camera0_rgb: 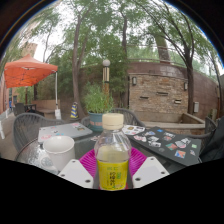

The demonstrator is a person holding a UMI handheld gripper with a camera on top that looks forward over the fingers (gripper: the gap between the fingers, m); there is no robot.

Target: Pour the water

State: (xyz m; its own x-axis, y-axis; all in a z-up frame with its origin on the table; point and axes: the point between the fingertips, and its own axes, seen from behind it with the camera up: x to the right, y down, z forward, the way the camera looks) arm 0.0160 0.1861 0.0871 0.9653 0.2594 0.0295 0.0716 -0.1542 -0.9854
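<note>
Bottle (112, 158) of yellow liquid upright, pinched between the gripper (112, 172) pads, white cup (59, 151) just beside.

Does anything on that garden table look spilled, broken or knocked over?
Nothing stands out. The bottle stands upright with its cap on, held between the gripper fingers. The white cup beside it is upright, and no water shows on the table.
</note>
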